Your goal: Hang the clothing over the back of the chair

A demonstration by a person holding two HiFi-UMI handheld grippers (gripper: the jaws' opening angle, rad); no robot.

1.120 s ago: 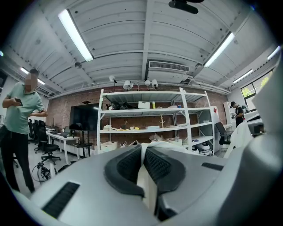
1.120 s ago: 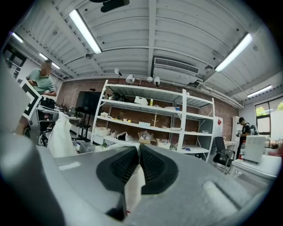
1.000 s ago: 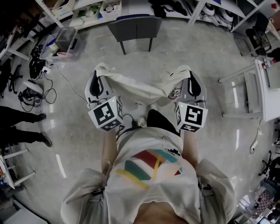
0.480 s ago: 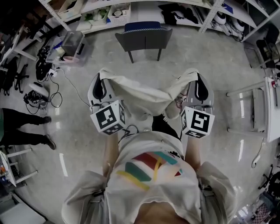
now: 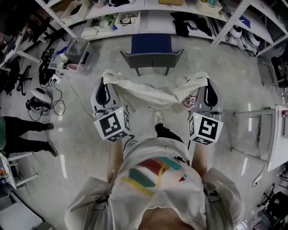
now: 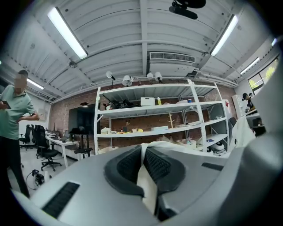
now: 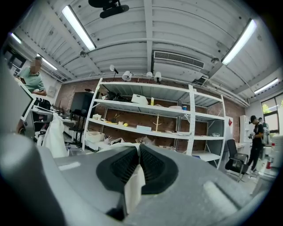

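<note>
A cream garment (image 5: 153,93) hangs stretched between my two grippers in the head view. My left gripper (image 5: 106,77) is shut on its left edge, and the cloth (image 6: 146,185) shows pinched between the dark pads (image 6: 128,165). My right gripper (image 5: 203,80) is shut on the right edge, with cloth (image 7: 132,187) caught between its pads (image 7: 152,165). A chair (image 5: 151,52) with a blue seat and grey back stands on the floor just beyond the garment, its back facing me.
Metal shelving (image 5: 148,11) with boxes and clothes runs behind the chair. A clear bin (image 5: 76,49) and cables (image 5: 42,87) lie at the left. A person's legs (image 5: 24,134) stand at the far left. A white table (image 5: 274,134) is at the right.
The chair has come closer and lower in the head view as I moved toward it. Both grippers keep hold of the garment, spread a little wider.
</note>
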